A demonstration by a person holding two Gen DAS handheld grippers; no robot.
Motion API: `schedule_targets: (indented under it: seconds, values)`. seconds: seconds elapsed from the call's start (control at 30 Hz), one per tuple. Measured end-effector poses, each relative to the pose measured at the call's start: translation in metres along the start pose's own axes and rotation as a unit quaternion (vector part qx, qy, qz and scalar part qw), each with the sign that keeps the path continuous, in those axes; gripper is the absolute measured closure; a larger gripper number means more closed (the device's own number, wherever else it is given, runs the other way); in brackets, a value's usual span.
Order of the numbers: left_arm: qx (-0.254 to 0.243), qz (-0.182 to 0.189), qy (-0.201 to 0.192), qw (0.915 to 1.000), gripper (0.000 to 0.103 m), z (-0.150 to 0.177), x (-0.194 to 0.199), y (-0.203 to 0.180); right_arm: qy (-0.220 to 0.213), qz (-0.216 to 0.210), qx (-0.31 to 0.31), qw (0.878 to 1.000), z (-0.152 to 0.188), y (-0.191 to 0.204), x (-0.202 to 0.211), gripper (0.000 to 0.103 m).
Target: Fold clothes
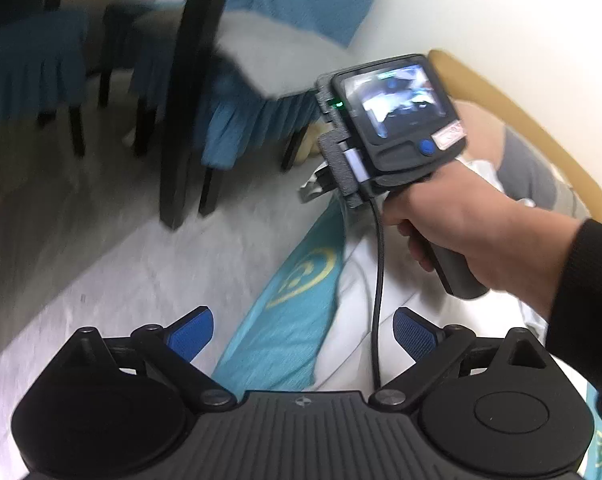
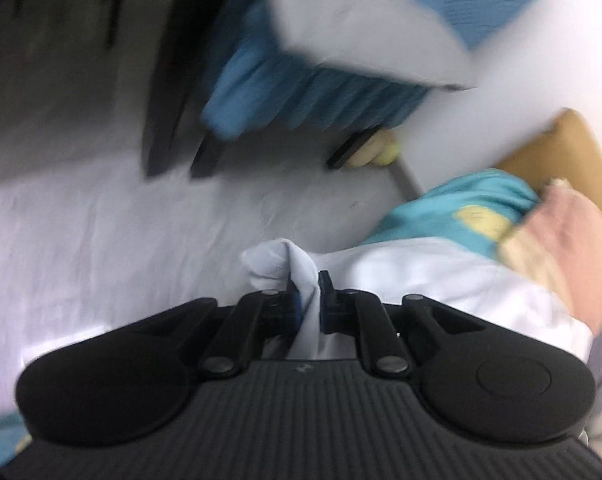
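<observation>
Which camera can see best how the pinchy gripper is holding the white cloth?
The right wrist view. There the right gripper is shut on a bunched fold of the white garment. The left wrist view shows the garment from behind the right hand, with the pinch hidden.

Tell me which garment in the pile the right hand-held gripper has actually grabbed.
The white garment: the right hand-held gripper is shut on a bunched fold of it. The teal garment and pink garment lie beyond, untouched.
</observation>
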State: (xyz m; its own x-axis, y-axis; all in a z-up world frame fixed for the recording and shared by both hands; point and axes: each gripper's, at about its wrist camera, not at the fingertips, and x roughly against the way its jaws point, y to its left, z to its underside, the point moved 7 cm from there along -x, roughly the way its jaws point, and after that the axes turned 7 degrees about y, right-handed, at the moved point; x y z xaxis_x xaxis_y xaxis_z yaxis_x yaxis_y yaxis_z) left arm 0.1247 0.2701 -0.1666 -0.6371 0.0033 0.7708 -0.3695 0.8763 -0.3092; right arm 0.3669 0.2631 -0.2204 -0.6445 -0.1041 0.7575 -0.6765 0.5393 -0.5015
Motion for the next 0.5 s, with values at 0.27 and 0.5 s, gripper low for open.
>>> schedule_targets:
  seconds: [0.27, 0.5]
  values:
    - [-0.095, 0.076, -0.063, 0.9905, 0.005, 0.012, 0.041, -0.052, -0.204, 0.082, -0.298, 0.929, 0.072, -0.142, 0.135, 0.094]
    - [-0.129, 0.133, -0.045, 0.9816, 0.005, 0.036, 0.061, -0.088, -0.179, 0.117, -0.528, 0.822, 0.241, -0.22, 0.144, 0.095]
